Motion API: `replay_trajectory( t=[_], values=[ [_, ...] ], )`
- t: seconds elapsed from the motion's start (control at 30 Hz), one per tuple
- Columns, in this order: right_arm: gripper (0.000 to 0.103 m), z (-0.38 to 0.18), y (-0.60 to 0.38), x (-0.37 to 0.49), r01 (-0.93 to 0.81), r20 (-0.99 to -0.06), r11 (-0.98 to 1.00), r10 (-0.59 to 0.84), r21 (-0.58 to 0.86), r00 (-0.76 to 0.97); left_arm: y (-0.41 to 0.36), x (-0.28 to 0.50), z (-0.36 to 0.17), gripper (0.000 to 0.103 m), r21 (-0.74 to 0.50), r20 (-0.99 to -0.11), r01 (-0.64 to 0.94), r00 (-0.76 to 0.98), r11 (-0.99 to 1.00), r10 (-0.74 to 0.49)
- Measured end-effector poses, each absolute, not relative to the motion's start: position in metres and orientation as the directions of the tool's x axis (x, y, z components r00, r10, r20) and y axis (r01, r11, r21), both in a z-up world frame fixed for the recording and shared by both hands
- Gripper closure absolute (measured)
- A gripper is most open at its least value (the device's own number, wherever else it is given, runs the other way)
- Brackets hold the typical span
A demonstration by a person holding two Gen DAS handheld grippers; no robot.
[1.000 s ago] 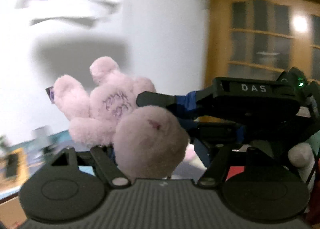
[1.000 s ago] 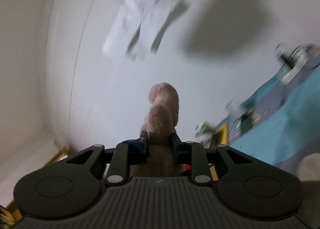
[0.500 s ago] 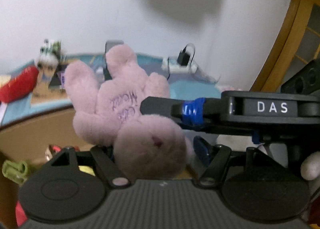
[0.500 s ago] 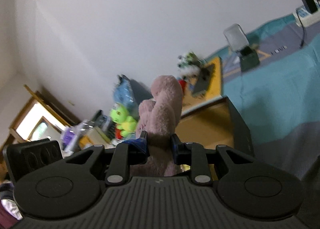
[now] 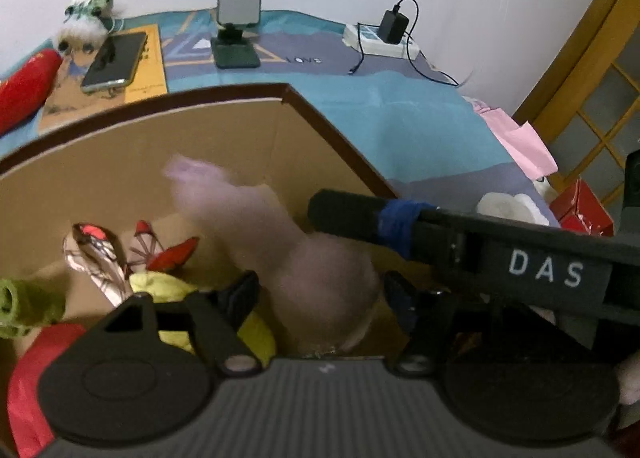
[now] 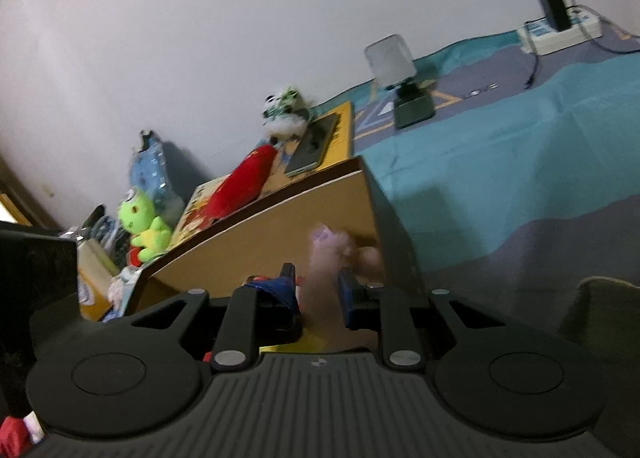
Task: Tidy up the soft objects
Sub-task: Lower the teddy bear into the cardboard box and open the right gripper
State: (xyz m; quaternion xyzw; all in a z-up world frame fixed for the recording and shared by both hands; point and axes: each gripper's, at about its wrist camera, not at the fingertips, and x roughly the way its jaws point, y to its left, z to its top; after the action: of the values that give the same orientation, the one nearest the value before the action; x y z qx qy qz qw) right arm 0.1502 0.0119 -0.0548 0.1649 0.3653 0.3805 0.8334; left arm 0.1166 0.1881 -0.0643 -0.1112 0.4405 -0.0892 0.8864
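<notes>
A pink plush bear (image 5: 320, 282), blurred, hangs over the open cardboard box (image 5: 200, 96). Its round head sits between the fingers of my left gripper (image 5: 320, 292), whose jaws stand wide around it. My right gripper (image 6: 318, 282) is shut on a thin limb of the bear (image 6: 324, 258). In the left wrist view, one blue-taped finger (image 5: 360, 214) of the right gripper reaches in from the right to the bear. Inside the box lie a green plush (image 5: 24, 306), a red plush (image 5: 28, 386) and shiny wrapped pieces (image 5: 96, 254).
On the teal cloth (image 5: 420, 126) behind the box are a phone (image 5: 114, 60), a phone stand (image 5: 236, 26), a power strip with charger (image 5: 384, 38), a panda toy (image 5: 86, 14) and a red plush (image 5: 24, 90). A green frog plush (image 6: 142, 226) sits left of the box (image 6: 260, 242). A wooden door (image 5: 592, 70) is at the right.
Both grippers came down with the bear from in front of the white wall to just over the open box. The bear now shows blurred; both jaws look unchanged.
</notes>
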Motion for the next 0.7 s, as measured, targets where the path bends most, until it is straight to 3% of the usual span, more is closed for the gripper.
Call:
replay_trajectory(
  t=[0.17, 0.7],
  values=[
    [0.095, -0.047, 0.006, 0.145, -0.485, -0.486, 0.695, 0.718, 0.531, 0.498, 0.187, 0.107, -0.057, 0.032, -0.223, -0.757, 0.069, 0.616, 0.972, -0.218],
    [0.095, -0.009, 0.036, 0.098, -0.506, -0.548, 0.807, 0.583, 0.305, 0.6, 0.219, 0.049, -0.011, 0.028, 0.058, -0.722, -0.153, 0.676, 0.987, 0.147]
  ],
)
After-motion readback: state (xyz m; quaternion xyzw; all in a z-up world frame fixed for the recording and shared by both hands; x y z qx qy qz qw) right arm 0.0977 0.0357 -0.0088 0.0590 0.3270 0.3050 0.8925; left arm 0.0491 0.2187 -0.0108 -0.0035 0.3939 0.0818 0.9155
